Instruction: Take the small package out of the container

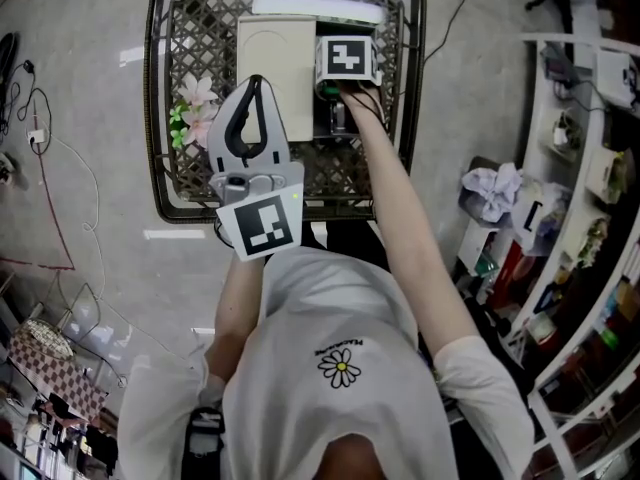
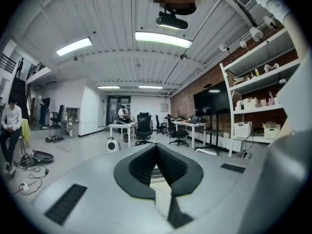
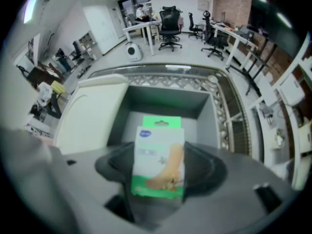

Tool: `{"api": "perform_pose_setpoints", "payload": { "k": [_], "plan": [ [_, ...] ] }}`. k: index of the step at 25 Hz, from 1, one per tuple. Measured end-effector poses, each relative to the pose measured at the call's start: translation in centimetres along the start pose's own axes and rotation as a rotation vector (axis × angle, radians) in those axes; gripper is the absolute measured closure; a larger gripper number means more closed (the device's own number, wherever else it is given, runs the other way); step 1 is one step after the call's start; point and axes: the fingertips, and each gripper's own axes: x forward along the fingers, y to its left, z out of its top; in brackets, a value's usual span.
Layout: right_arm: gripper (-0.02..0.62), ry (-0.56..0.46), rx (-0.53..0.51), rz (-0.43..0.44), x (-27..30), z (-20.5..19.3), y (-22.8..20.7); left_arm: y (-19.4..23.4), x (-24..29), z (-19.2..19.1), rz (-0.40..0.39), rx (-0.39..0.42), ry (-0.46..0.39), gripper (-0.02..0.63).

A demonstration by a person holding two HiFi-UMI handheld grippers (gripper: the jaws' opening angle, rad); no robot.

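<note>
A small white and green package (image 3: 158, 162) with a foot pictured on it is clamped upright in my right gripper (image 3: 158, 156), which is shut on it. It hangs just above the open grey container (image 3: 214, 112), whose white lid (image 3: 92, 116) lies folded back on the left. In the head view my right gripper (image 1: 338, 93) points down over the container (image 1: 352, 126) beside the lid (image 1: 275, 63). My left gripper (image 1: 254, 84) is held above the table's near side. It is shut with nothing in it, and in its own view its fingertips (image 2: 156, 146) meet and face out into the room.
The container stands on a lattice-topped table with a dark frame (image 1: 190, 28). Pink artificial flowers (image 1: 196, 108) lie left of the lid. A white shelf unit (image 1: 590, 168) with clutter stands to the right. Cables (image 1: 45, 168) run over the floor at left.
</note>
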Motion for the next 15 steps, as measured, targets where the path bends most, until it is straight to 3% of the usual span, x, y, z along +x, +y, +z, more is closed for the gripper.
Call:
{"api": "perform_pose_setpoints", "payload": {
  "k": [15],
  "plan": [
    [0.284,-0.086,0.036,0.021,-0.58,0.74,-0.28,-0.33,-0.93,0.6,0.022,0.013,-0.001,0.584]
  ]
}}
